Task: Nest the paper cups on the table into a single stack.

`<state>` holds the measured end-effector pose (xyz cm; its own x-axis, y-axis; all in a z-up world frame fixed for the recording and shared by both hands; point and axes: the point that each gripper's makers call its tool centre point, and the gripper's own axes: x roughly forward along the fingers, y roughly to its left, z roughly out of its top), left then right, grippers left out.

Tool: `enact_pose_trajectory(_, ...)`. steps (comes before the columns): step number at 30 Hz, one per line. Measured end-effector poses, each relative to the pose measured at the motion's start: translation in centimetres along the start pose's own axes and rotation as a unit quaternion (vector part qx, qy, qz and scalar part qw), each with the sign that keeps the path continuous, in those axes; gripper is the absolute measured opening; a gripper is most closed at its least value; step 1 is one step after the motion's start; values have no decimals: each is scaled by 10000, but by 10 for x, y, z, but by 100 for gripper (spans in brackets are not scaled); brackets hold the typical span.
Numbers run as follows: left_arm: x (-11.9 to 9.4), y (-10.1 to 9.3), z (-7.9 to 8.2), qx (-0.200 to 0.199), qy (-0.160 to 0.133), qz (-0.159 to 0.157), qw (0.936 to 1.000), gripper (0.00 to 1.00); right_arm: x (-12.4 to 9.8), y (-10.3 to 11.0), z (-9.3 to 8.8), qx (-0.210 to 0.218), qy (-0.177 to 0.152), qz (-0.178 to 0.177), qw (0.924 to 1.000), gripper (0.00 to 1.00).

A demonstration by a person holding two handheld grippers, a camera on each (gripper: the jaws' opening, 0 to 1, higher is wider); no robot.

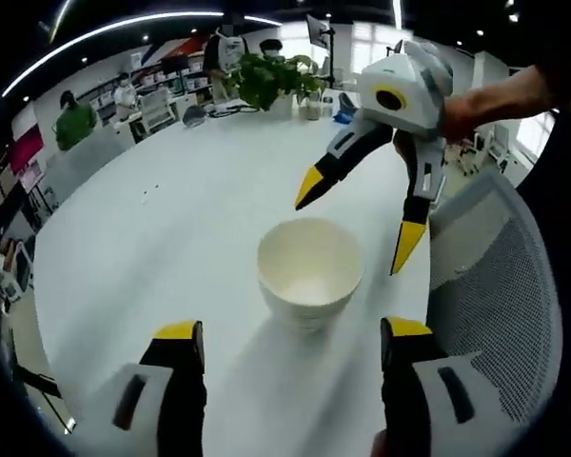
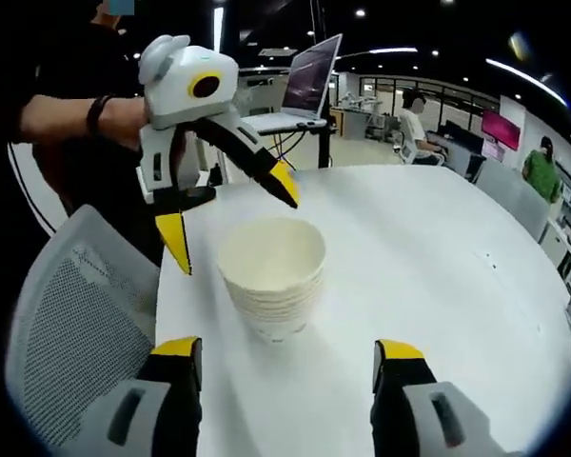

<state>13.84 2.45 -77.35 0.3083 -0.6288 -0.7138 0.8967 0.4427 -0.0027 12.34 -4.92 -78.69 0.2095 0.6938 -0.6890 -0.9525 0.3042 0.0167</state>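
Note:
A stack of white paper cups (image 1: 308,273) stands upright on the white table (image 1: 171,219), mouth up, its nested rims showing on the cup stack (image 2: 271,276) in the right gripper view. My left gripper (image 1: 293,340) is open, its yellow-tipped jaws short of the stack with nothing between them. My right gripper (image 2: 287,354) is open too, on the opposite side of the stack. Each shows in the other's view: the right gripper (image 1: 355,228) hangs open just beyond the stack, the left gripper (image 2: 233,224) likewise.
A grey mesh office chair (image 1: 500,276) stands against the table edge beside the stack; the chair (image 2: 71,324) sits at the left in the right gripper view. A potted plant (image 1: 271,76) and a laptop (image 2: 300,90) stand at far table ends. People sit at desks beyond.

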Motion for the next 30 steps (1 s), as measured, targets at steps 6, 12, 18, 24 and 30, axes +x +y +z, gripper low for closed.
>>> enact_pose_trajectory(6, 19, -9, 1, 187, 34, -120, 9997, 69, 14, -1, 5, -249, 48, 106, 9996, 68)
enact_pose_trajectory(12, 28, -4, -4, 362, 171, -246, 9989, 62, 30, -4, 0, -531, 180, 171, 9983, 63)
enact_pose_trajectory(18, 34, -3, -1, 473, 196, -314, 9982, 49, 33, -3, 8, -582, 72, 222, 9980, 49)
enact_pose_trajectory(24, 39, -4, 6, 476, 144, -393, 9980, 39, 33, -1, 12, -678, 94, 284, 9972, 34)
enact_pose_trajectory(30, 39, -1, 14, 514, 119, -444, 9976, 38, 26, -7, 16, -690, 140, 288, 9971, 34)
